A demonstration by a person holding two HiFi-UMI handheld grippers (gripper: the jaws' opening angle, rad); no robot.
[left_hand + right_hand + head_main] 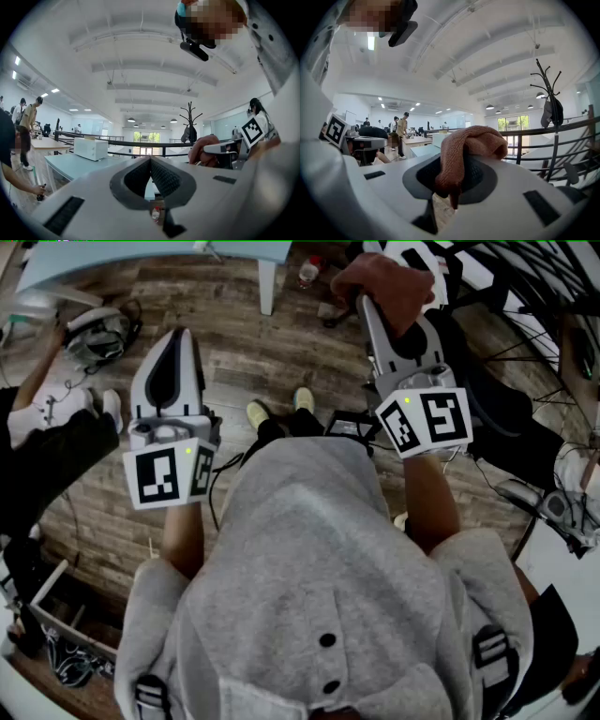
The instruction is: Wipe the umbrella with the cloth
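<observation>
1. Far left of the grey hoodie (309, 549): a seated person's dark trousers (56, 456), a cabled device (94, 334) on the wood floor (253, 352), and a wooden crate (56, 610) lower down
2. Just left of the hoodie, the left gripper (178, 338) is held level, with its jaws pinched together and nothing between them
3. Past the hoodie's top edge are yellow shoes (277, 409), then a pale table (141, 263) and a bottle (307, 273) by its leg
4. Right of the hoodie's top, the right gripper (452, 174) is clamped on the brown cloth (471, 143), which drapes over and hides its tips
5. Furthest right of the hoodie, the black umbrella (511, 413) lies open with its ribs showing, apart from the cloth; its canopy covers the floor there
</observation>
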